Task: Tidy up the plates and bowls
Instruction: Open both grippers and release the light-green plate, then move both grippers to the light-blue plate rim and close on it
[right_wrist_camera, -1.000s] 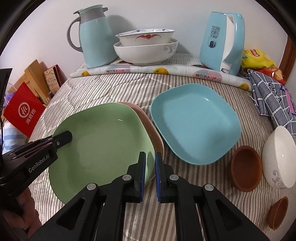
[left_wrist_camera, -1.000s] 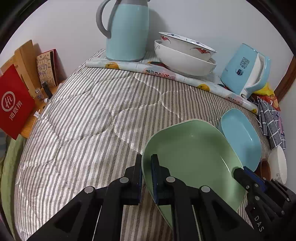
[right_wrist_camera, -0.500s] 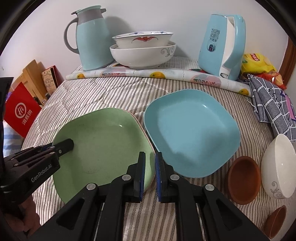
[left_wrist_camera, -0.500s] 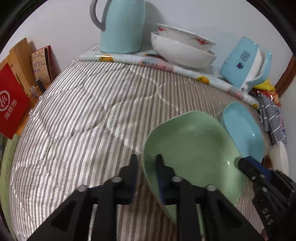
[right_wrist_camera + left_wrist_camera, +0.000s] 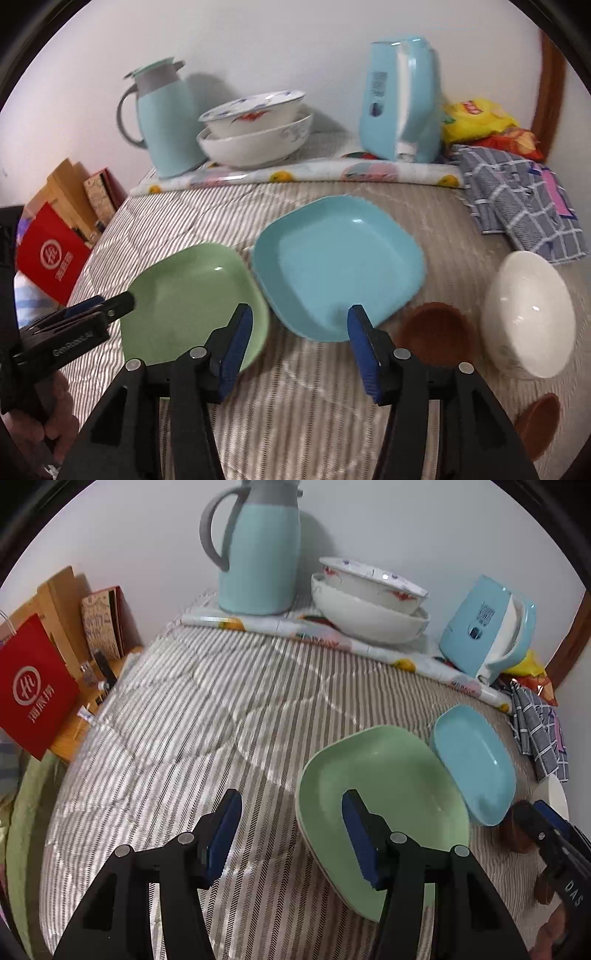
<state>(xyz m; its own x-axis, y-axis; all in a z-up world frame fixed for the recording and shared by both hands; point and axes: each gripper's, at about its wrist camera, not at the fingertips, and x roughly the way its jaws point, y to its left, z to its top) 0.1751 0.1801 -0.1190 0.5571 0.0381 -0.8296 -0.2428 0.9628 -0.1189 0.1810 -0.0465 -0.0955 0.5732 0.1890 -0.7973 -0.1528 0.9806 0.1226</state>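
Observation:
A green plate lies on the striped cloth, stacked on another plate whose pale rim shows under it. A blue plate lies right beside it. My left gripper is open, one finger over the green plate's left edge, one off it. My right gripper is open and empty, above the gap between the green and blue plates. A white bowl lies on its side at right, with two small brown dishes near it.
At the back stand a light-blue thermos jug, two stacked white bowls and a blue kettle on a patterned mat. A checked cloth and snack bags lie back right. A red bag stands beyond the left edge.
Both grippers have opened and let go of the green plate, which now lies flat on the plate below. The right gripper has swung right toward the blue plate.

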